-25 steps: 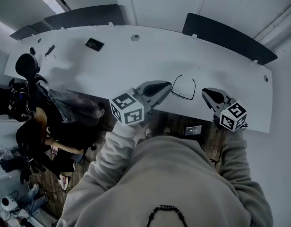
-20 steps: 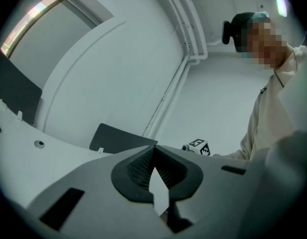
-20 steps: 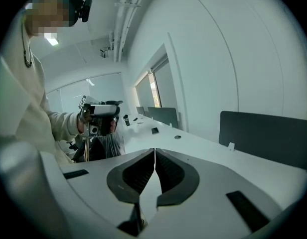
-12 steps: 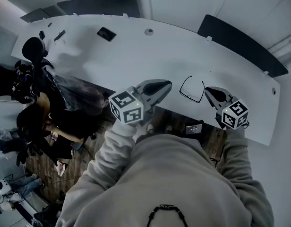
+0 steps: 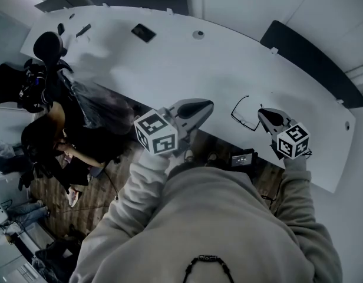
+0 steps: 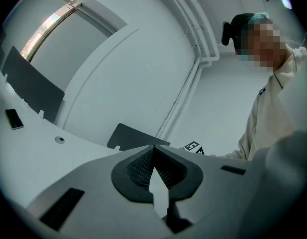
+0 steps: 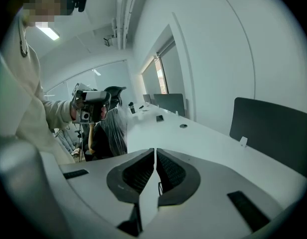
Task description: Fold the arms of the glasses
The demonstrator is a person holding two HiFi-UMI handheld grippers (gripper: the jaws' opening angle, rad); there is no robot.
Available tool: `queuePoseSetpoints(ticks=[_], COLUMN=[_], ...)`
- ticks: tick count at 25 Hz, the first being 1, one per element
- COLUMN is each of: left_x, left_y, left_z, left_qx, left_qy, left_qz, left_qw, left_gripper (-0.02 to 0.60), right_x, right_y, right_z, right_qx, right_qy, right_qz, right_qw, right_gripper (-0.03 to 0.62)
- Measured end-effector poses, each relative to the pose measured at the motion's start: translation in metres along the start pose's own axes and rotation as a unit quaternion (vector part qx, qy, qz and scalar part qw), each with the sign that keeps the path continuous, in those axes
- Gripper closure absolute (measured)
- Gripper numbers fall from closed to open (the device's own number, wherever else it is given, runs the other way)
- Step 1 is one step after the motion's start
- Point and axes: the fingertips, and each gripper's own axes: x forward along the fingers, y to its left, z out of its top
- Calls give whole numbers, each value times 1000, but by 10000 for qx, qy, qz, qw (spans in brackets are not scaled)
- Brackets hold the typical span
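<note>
Black-framed glasses point(image 5: 245, 114) lie with their arms open on the white table point(image 5: 187, 69), close to its near edge. My left gripper point(image 5: 208, 104) hovers a short way to their left, jaws shut and empty. My right gripper point(image 5: 263, 112) is just beside the glasses' right side, also shut with nothing in it; I cannot tell whether it touches them. The left gripper view shows shut jaws point(image 6: 153, 148) pointing level across the table. In the right gripper view the shut jaws point(image 7: 155, 151) tilt down over the table, and the left gripper point(image 7: 91, 104) shows at the left.
A dark phone point(image 5: 144, 32) and a round grommet point(image 5: 198, 34) lie far out on the table. Dark divider panels point(image 5: 314, 56) line the far edge. A person point(image 5: 49, 143) sits at the left by a black chair point(image 5: 46, 46). A small dark device point(image 5: 243, 158) sits below the near edge.
The right gripper has come down and closer to the glasses' right side. The gap between the left gripper and the glasses has widened. The head view has swung, so the table sits more slanted.
</note>
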Motion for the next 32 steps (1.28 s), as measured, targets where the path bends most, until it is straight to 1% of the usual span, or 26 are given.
queuePoseSetpoints(ticks=[4, 9, 13, 16, 20, 22, 24, 26, 29, 31, 32], left_x=[-7, -18, -26, -34, -41, -45, -49, -53, -59, -65, -69], left_y=[6, 17, 25, 30, 37, 40, 43, 47, 52, 56, 58], left_z=[-2, -2, -2, -1, 1, 3, 4, 4, 2, 1, 0], left_qx=[-58, -117, -116, -161, -187, -191, -207, -243, -283, -310, -328], left_qy=[-12, -75, -57, -92, -122, -141, -168, -189, -183, -199, -212], left_qz=[124, 312, 418, 505, 623, 660, 709, 773, 864, 952, 997], left_qw=[9999, 9994, 9990, 9986, 9978, 9975, 9971, 9965, 9957, 9948, 9942], left_gripper=[577, 576, 576, 576, 576, 576, 575, 577, 576, 575, 576], right_x=[15, 36, 46, 57, 72, 77, 82, 88, 95, 100, 102], right_y=[-7, -15, -16, -17, -20, -22, -24, -27, -29, -27, -26], right_z=[-13, -37, -37, -40, -62, -65, -67, -77, -96, -113, -125], right_qx=[134, 37, 286, 239, 39, 129, 106, -17, -326, -639, -809], right_qy=[132, 582, 548, 684, 1149, 1176, 1250, 1456, 1863, 2242, 2466], right_qz=[125, 230, 325, 347, 370, 360, 304, 293, 354, 396, 423], right_qw=[9997, 9980, 9976, 9968, 9927, 9923, 9916, 9889, 9813, 9716, 9648], right_gripper=[571, 571, 571, 568, 488, 464, 433, 411, 407, 407, 405])
